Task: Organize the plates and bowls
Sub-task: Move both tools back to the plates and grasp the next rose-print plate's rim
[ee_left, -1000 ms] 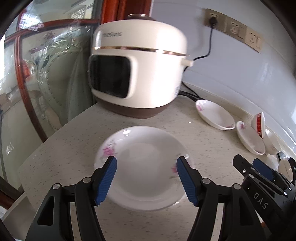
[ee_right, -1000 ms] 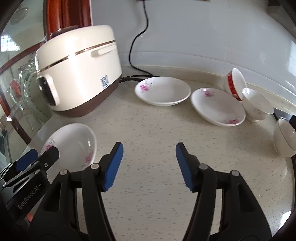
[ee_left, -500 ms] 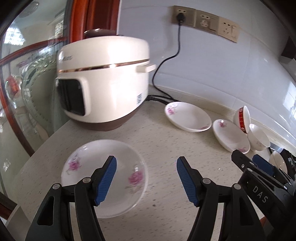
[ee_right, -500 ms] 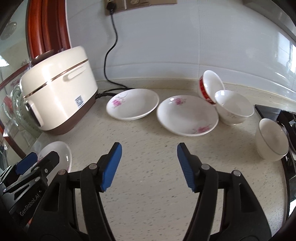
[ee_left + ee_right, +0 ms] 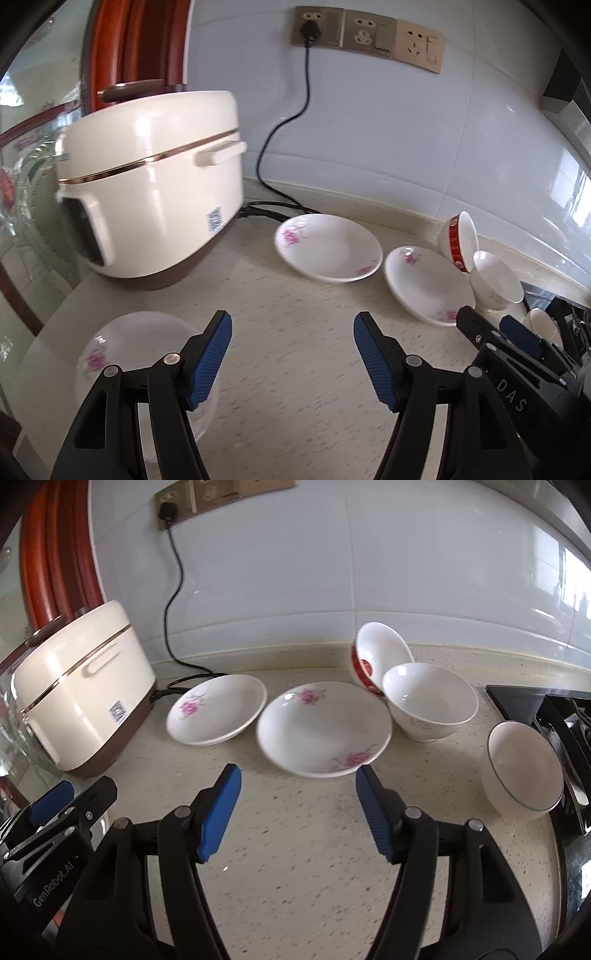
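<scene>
On the speckled countertop (image 5: 303,834), your right gripper (image 5: 295,805) is spread wide and empty before the nearer floral plate (image 5: 325,727). Your left gripper (image 5: 291,354) is released too, with a third floral plate (image 5: 122,354) beside its left finger. Reach carelessly and you could, I judge, topple the red-banded bowl (image 5: 373,657) leaning on the white bowl (image 5: 430,701).

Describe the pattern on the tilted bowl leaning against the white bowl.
The tilted bowl has a red outer band with white markings and a plain white inside; the right wrist view shows it best.
</scene>
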Motion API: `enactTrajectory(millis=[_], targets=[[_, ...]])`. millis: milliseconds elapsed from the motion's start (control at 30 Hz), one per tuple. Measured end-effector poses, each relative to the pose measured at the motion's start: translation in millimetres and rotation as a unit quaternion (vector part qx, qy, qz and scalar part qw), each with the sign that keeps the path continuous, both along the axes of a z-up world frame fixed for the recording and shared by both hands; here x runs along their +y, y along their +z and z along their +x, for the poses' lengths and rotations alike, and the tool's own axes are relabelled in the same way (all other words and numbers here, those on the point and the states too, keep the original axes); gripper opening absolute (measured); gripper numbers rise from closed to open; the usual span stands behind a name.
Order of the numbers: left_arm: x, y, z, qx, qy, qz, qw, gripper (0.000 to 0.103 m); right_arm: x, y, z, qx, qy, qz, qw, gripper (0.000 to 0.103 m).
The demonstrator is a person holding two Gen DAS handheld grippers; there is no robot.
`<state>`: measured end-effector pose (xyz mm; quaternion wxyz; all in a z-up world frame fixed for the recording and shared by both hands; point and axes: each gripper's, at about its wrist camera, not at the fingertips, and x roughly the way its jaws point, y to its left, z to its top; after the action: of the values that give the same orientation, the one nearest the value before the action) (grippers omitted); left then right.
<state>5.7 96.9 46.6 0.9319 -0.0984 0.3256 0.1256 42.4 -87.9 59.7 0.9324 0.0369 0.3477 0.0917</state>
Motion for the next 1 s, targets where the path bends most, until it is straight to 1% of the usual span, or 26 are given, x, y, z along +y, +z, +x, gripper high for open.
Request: enactTrajectory(millis=[200,333,400,533,633,733,867,1000], targets=[[-12,-3,30,0.005,-0.029,-0.027,0.9992,0.069,-18,-12,24,0.026,-0.024,0.017,0.999,0.069],[-16,-11,56,0.015,-0.060,-0.082,0.9947,0.069,-32,-23,41,0.048,-0.042,0.029,0.998,0.069],[-16,-18,68,0.018,-0.075,-0.113,0.9906,0.069,-39,-31,49,0.062,-0.052,0.039,0.996,0.069],[-20,-39,97,0.042,-0.096,-0.164,0.9808,0.069,-47,-46,62,0.085,-0.060,0.059,0.993,0.069],[-21,-53,112,0.060,-0.105,-0.189,0.9745,0.069,-50,-56,70,0.098,-0.062,0.071,0.991,0.069],[-21,-66,122,0.069,-0.113,-0.215,0.9676,0.065,-51,-58,75,0.096,-0.066,0.074,0.990,0.069],[-24,-72,130,0.072,-0.122,-0.223,0.9645,0.059,-58,-63,81,0.094,-0.067,0.098,0.988,0.069],[-26,-75,136,0.068,-0.132,-0.230,0.9619,0.057,-62,-69,88,0.098,-0.064,0.116,0.986,0.069]])
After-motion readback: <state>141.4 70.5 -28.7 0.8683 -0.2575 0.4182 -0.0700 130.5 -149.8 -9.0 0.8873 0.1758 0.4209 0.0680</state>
